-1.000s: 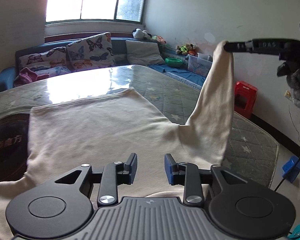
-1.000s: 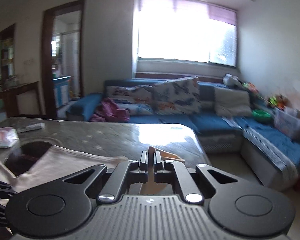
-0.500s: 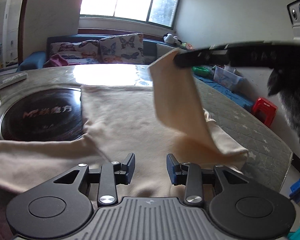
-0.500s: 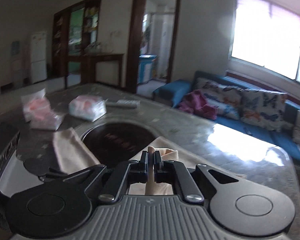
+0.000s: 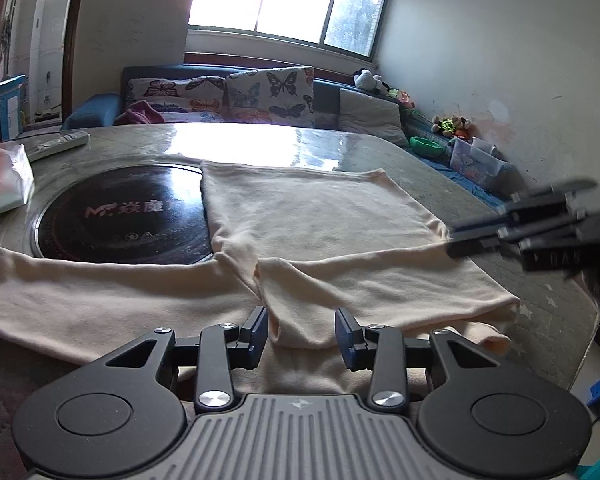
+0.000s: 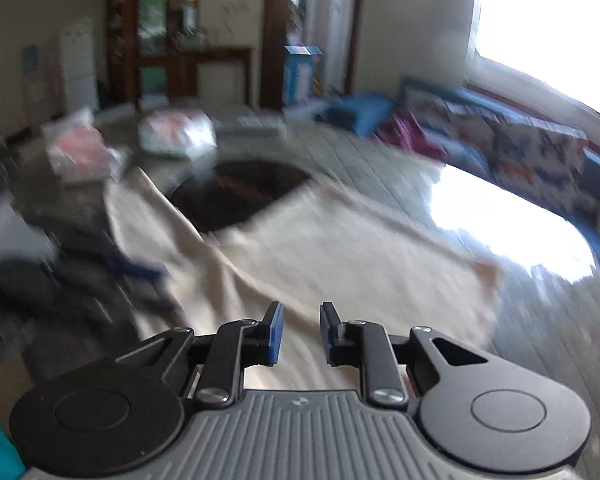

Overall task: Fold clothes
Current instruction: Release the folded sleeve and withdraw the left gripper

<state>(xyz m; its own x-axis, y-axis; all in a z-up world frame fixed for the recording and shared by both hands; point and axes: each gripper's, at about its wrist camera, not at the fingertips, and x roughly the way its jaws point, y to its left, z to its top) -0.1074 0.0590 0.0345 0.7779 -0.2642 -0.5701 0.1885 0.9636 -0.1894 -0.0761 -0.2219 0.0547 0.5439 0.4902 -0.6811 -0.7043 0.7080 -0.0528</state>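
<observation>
Left wrist view shows the cream shirt (image 5: 320,216) lying flat on the table (image 5: 548,300), its right sleeve (image 5: 372,284) now folded across the body, not lifted as before. The right gripper (image 6: 300,334) has let the sleeve go and stands parted above the cloth. The left gripper (image 5: 301,330) is parted too, holding nothing.
</observation>
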